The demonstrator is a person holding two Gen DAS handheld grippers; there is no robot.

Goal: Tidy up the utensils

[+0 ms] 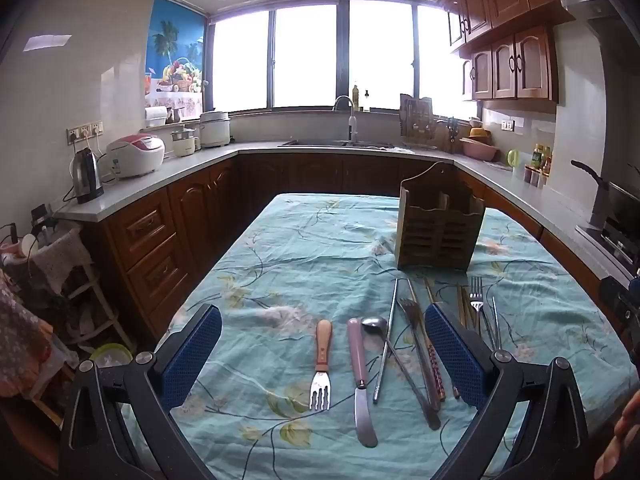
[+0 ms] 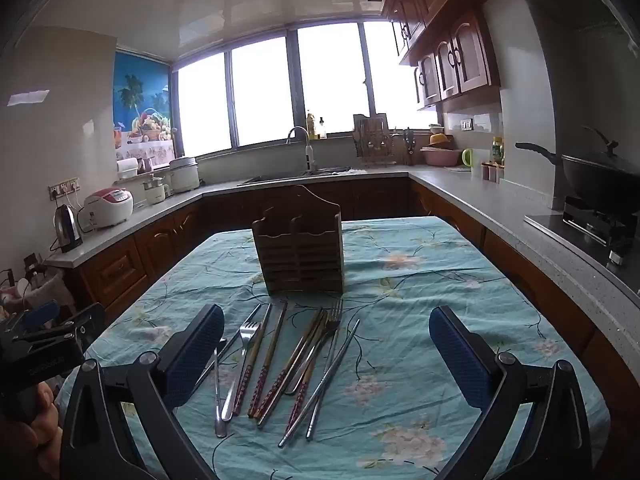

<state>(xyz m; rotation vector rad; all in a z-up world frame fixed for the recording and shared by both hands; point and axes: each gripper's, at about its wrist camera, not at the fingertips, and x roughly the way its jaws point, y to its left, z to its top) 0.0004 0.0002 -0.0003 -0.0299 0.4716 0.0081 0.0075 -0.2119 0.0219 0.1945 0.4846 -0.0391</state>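
Your left claw (image 1: 323, 354) gapes wide w/ nothing held, blue textured pads over a wood-handled fork (image 1: 321, 364) and pink-handled knife (image 1: 361, 382). Your right claw (image 2: 326, 356), equally wide and holding nothing, hangs above loose chopsticks (image 2: 276, 372). Behind stands a slatted wooden utensil holder (image 2: 300, 246) on the floral-clothed desk (image 2: 420, 280).

Table, floral cloth (image 1: 304, 240); wooden caddy (image 1: 438, 232) upright, loose cutlery (image 2: 280, 360) before it
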